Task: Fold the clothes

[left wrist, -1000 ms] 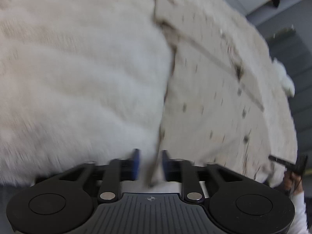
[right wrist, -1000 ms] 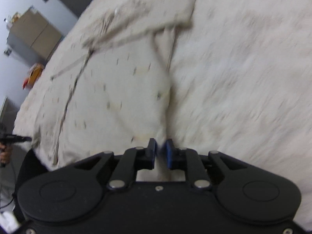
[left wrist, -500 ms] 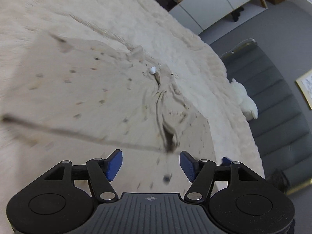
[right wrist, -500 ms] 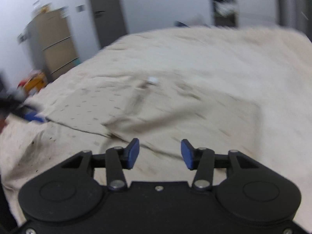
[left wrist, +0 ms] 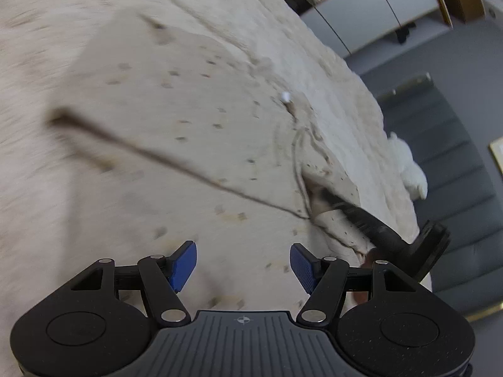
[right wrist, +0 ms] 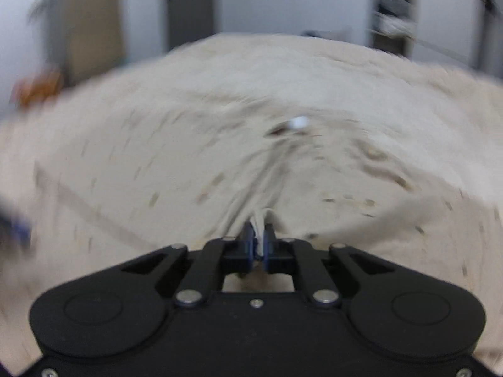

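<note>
Two claws work a beige, dark-flecked garment spread across a cream, fleecy bed. From the left wrist view, the left claw hovers just above the cloth with its blue pads spread wide and nothing between them. A dark seam runs slantwise over the fabric toward a bunched fold, and a small white tag sits farther up near the gathered part. Toward the bed's right edge the right claw reaches in from the side, its black finger buried in a lifted flap of the garment; a bit of the person's hand shows behind it. A white soft toy lies beyond that edge, with white cupboards farther off.

From the right wrist view, heavily blurred, the right claw has its jaws pressed together on a pinched ridge of the garment, with creases fanning away from the grip. The white tag shows farther up the cloth. The left claw is only a dark smear at the left border.
</note>
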Tool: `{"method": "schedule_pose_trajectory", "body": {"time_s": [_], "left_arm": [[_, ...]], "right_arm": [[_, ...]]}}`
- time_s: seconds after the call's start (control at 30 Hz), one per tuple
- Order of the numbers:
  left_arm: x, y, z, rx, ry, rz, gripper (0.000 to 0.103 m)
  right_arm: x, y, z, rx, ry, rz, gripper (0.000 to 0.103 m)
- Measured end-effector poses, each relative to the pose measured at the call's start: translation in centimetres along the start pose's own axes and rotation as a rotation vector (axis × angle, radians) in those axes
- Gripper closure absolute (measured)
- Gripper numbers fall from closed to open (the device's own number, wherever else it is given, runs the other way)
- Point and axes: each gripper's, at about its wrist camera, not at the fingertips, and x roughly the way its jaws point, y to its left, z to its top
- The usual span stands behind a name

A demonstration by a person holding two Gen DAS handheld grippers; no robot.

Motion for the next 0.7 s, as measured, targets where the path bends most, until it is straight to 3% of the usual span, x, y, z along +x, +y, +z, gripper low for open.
{"method": "schedule_pose_trajectory", "body": {"time_s": [0.1,0.2,0.37,0.43,0.5,0.6,0.7], "left_arm": [[-1.4,2.1,-1.0,-0.034,-0.016,0.006,0.042],[-2.3,3.6,-1.8,-0.077,-0.033,-0.008,0.042],[-3.2,4.2,-2.2,-0.082,-0.046,-0.016,0.042],[-3.6,3.9,-2.2,-0.076,-0.052,-0.018,0.042],[-3.7,3.5,-1.8,-0.061,-0.054,-0.017,0.042],[-3.9,2.9,-1.2,-0.037,-0.055,-0.015,0.041],[-4.0,2.3,-0.6,-0.014,-0.057,-0.014,0.041]], "right_arm": [[-2.1,-5.5,0.4,0.387,-0.12,-0.005,0.1],[-3.2,-7.7,-0.1,0.554,-0.16,-0.003,0.1],[-1.7,-1.0,0.0,0.229,-0.106,0.06,0.099],[-0.3,4.0,-0.9,-0.025,-0.048,0.08,0.087],[0.8,8.3,-1.8,-0.252,0.007,0.103,0.086],[0.6,9.3,-2.0,-0.304,0.011,0.145,0.085],[-0.6,6.8,-1.1,-0.218,-0.008,0.123,0.078]]}}
